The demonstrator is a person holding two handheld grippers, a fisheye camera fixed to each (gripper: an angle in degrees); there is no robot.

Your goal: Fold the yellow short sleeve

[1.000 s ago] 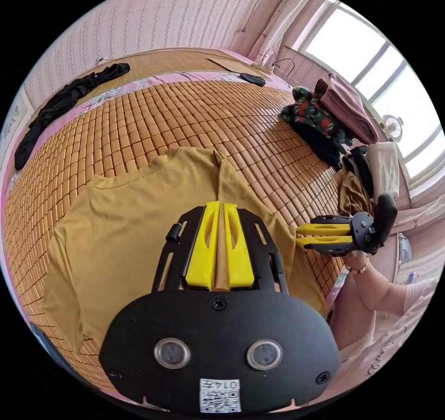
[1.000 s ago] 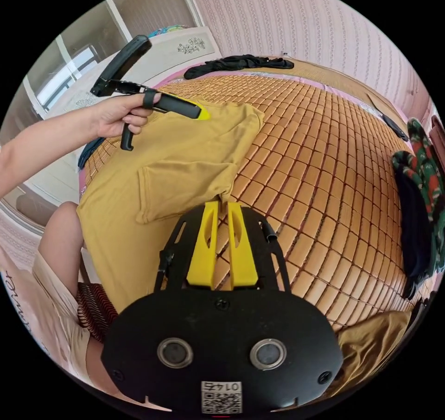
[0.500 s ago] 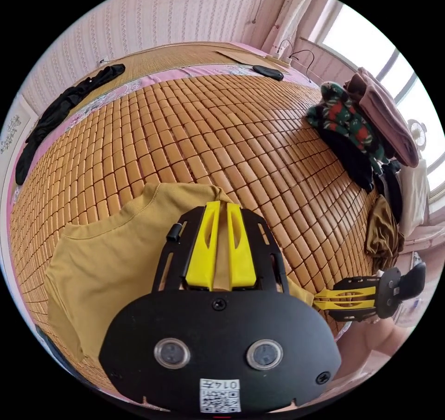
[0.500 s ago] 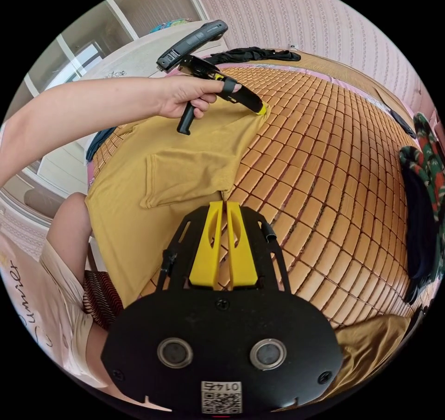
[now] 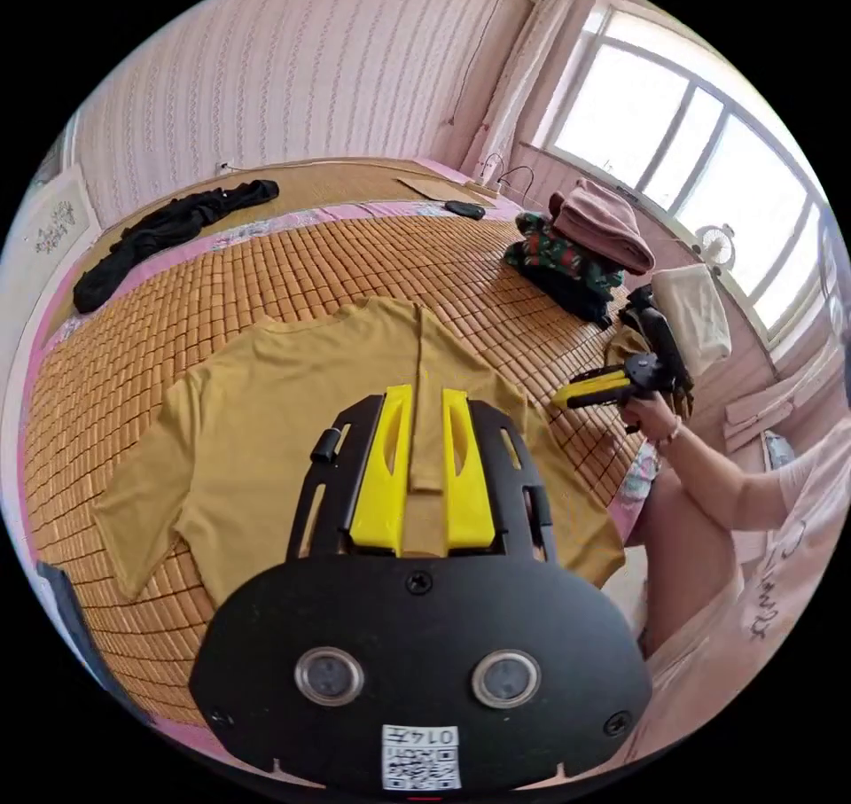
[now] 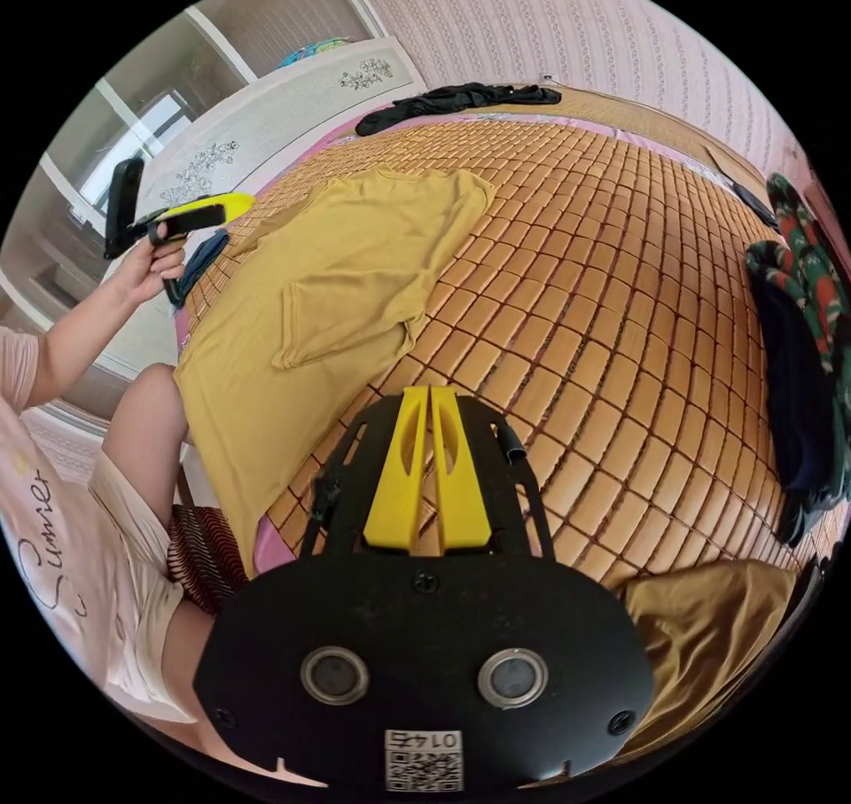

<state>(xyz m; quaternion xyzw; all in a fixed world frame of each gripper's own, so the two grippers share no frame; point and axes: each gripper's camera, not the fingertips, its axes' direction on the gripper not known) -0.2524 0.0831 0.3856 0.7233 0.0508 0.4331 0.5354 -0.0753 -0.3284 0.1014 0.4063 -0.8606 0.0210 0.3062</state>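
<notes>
The yellow short-sleeve shirt (image 6: pixel 355 263) lies on the bamboo mat (image 6: pixel 603 308), one sleeve folded in; left gripper (image 5: pixel 424 396) parted and empty; right gripper (image 6: pixel 430 396) closed on nothing.

The shirt's (image 5: pixel 292 432) hem nearest the camera lies hidden behind the left gripper (image 5: pixel 424 396) body. Beside the shirt, a brownish cloth (image 6: pixel 709 636) is cut off by the picture's edge.

bare bed mat (image 6: pixel 620 308) lies open beyond the yellow shirt (image 6: pixel 355 254); piled clothes (image 6: pixel 802 325) block its far side.
</notes>
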